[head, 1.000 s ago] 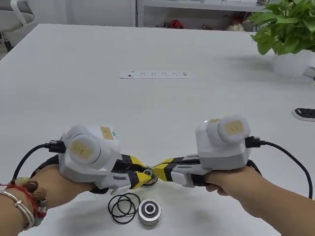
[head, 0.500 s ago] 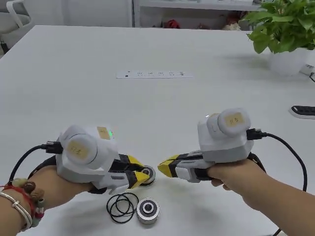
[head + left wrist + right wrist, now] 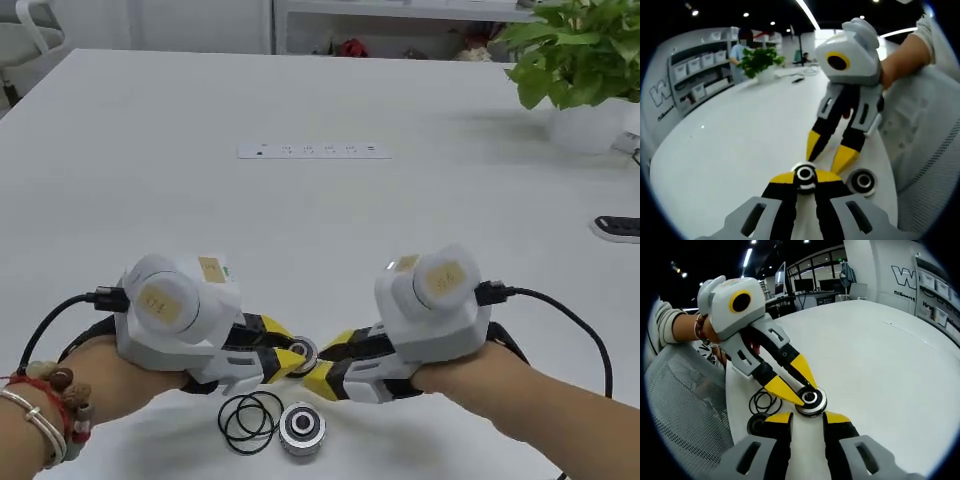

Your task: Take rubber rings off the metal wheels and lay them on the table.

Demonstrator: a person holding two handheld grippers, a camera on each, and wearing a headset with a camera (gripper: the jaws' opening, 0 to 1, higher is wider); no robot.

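in the left hand-held gripper (image 3: 290,358), a metal wheel (image 3: 302,352) pinched between the yellow tips, jaws closed down on its rim. in the right hand-held gripper (image 3: 325,368), nothing: jaws parted, tips just beside the wheel and not clearly touching it.

from the right gripper view, wheel straight ahead, just beyond the parted tips, round face turned up and toward that camera. so judged an axis nearer upright than level, with the free side of the rim facing the right tips. from the left gripper view, right tips set at the far edge of the wheel, opposite the holding tips. cannot tell whether the dark band on the wheel is a ring; too small.

nearer to the free rim by far: the right side, the left being taken up with holding. next move judged to need a bite on the ring's edge alone, then a peel away from the left tips.

further out, toward the person: loose rubber rings (image 3: 250,417) flat on the desk (image 3: 300,220), and just beside them a second metal wheel (image 3: 302,427) lying flat, hub up, apart from both sets of tips.
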